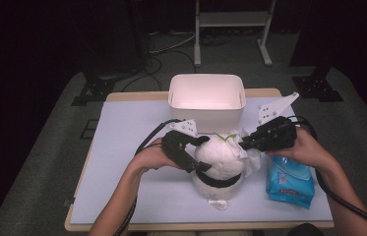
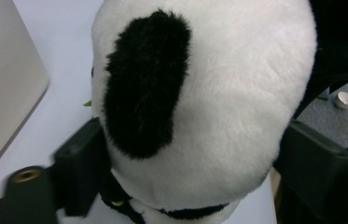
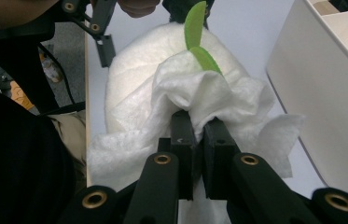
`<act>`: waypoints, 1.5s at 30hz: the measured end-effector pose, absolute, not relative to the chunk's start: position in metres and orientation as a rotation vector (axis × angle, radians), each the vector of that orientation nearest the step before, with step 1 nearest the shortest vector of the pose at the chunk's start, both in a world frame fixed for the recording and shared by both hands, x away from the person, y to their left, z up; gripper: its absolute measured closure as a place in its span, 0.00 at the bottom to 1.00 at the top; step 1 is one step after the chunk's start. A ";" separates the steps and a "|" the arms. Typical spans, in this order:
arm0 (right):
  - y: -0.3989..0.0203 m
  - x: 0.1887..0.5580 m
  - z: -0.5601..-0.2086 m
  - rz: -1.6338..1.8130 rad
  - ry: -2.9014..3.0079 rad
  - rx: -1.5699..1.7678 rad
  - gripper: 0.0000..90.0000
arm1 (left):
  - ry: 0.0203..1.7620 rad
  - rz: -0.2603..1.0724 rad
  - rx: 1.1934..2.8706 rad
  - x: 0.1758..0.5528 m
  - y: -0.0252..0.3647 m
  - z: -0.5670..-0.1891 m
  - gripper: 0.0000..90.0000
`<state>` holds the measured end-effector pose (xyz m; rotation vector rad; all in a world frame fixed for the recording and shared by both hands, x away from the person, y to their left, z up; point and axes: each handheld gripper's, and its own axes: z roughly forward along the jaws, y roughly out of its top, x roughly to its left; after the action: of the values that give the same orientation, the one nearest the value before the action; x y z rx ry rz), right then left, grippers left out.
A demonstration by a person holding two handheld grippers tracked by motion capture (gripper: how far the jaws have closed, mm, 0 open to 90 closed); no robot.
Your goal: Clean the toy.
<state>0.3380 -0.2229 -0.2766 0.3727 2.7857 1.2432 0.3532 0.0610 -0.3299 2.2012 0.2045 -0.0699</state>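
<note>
A pale lavender sheet [image 1: 122,147] covers a wooden table [image 1: 122,97] whose light edge shows at the back and front. The table stands on grey carpet [image 1: 43,147] in a dim room, with a white metal frame [image 1: 232,29] and dark cables behind it.

At the table's back edge sits a cream bin [image 1: 206,96], rectangular with rounded corners, smooth-walled and open on top. In front of it, near the table's middle, stands a plush panda [image 1: 219,162]: round, fuzzy white head, shaggy black ear patch [image 2: 146,88], a black band at the neck, and two flat green leaves [image 3: 196,37] on top. Just right of the panda lies a blue, glossy, soft-sided wipe pack [image 1: 289,182].

The left gripper [image 1: 191,150] straddles the panda's head from its left side; in its own view the black jaws stand wide on either side of the fur, touching it at both flanks (how firmly they press I cannot tell). The right gripper [image 1: 245,142] is clenched on a white wipe [image 3: 218,100], a thin, crumpled, fibrous sheet bunched between the pads and draped against the top of the panda's head by the leaves.
</note>
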 end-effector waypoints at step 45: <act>-0.219 0.341 -0.277 1.284 2.748 0.406 0.92 | 0.215 0.022 2.213 0.342 0.080 -0.312 0.36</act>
<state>0.3411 -0.2195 -0.2769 0.4060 2.7476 1.2837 0.3421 0.0797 -0.3123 2.2127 0.2151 0.0216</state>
